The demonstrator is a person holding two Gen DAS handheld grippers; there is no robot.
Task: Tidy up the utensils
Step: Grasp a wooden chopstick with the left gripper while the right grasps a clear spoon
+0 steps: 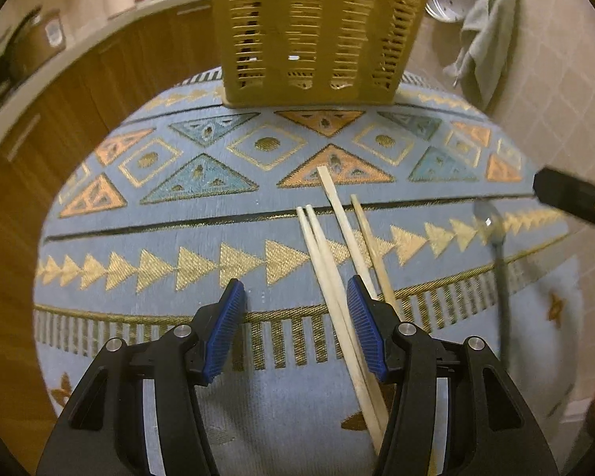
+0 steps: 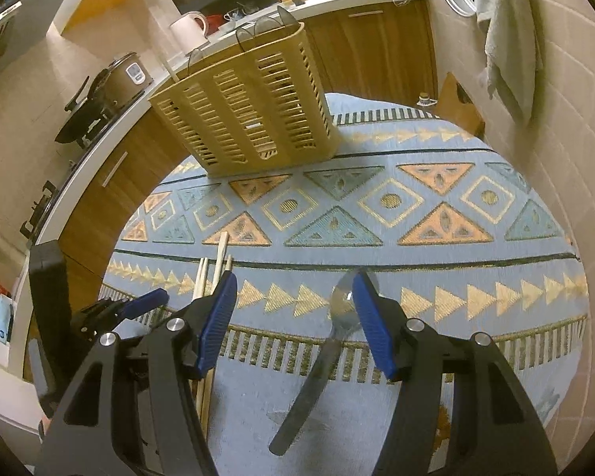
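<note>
Both jaws stand wide and hold nothing: the left hand-held gripper (image 1: 295,297) straddles two of the four chopsticks (image 1: 329,246), the right hand-held gripper (image 2: 293,293) straddles the spoon (image 2: 339,309). All lie on the bench's patterned cloth (image 2: 416,277), near of the slotted utensil basket (image 2: 250,107).

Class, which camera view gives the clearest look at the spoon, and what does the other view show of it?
The right wrist view: the spoon lies sharp on the tablecloth between the open right gripper jaws, bowl and dark handle both visible. The left wrist view shows it only blurred near the right edge.
</note>
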